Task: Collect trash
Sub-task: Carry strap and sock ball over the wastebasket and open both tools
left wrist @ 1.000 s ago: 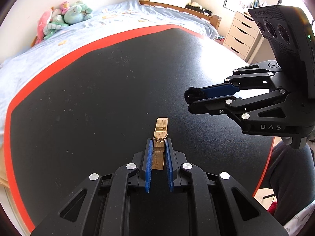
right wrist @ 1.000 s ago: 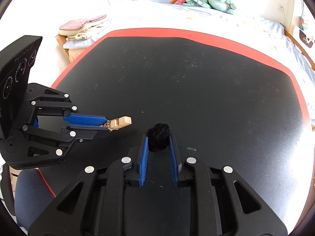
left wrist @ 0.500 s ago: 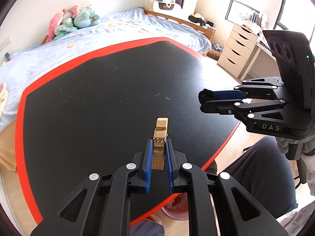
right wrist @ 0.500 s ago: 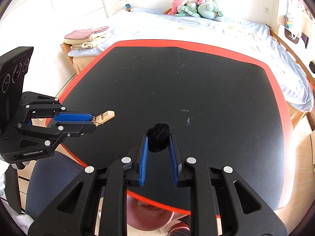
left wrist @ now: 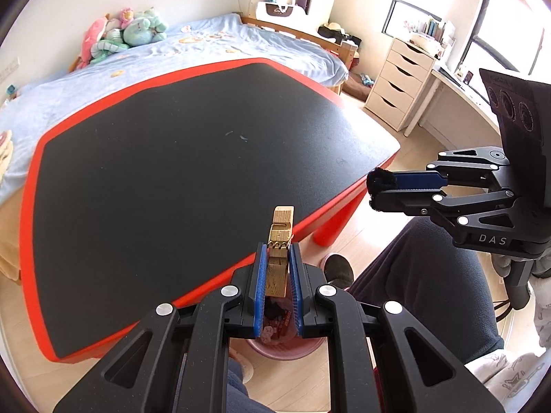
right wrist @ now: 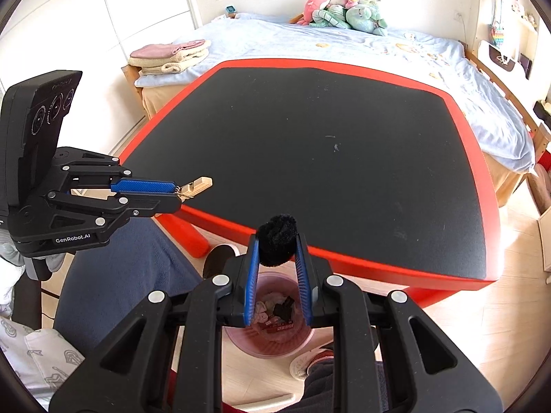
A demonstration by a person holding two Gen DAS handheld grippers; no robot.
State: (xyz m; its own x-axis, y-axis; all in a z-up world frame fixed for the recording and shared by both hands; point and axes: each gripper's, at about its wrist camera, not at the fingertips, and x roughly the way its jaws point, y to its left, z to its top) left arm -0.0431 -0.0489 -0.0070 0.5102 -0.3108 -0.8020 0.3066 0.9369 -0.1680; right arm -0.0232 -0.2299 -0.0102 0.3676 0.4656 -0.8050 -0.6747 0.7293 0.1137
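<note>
My left gripper (left wrist: 278, 251) is shut on a wooden clothespin (left wrist: 280, 237), which sticks out past the fingertips; it also shows in the right wrist view (right wrist: 197, 186). My right gripper (right wrist: 277, 237) is shut on a black fuzzy pom-pom (right wrist: 277, 234), seen too in the left wrist view (left wrist: 378, 182). Both grippers hang in the air off the table's near edge. A pink trash bin (right wrist: 272, 323) holding scraps stands on the floor below them, partly hidden behind the fingers; its rim shows in the left wrist view (left wrist: 286, 347).
The black table with a red rim (left wrist: 179, 158) lies ahead, with red legs (left wrist: 327, 234). The person's legs (left wrist: 430, 296) and feet (right wrist: 215, 258) flank the bin. A bed (right wrist: 344, 44) lies beyond the table and a drawer unit (left wrist: 399, 93) stands at the right.
Both grippers have pulled back from over the table and risen, still holding their items. They now hang past the near edge, with the pink bin in view below.
</note>
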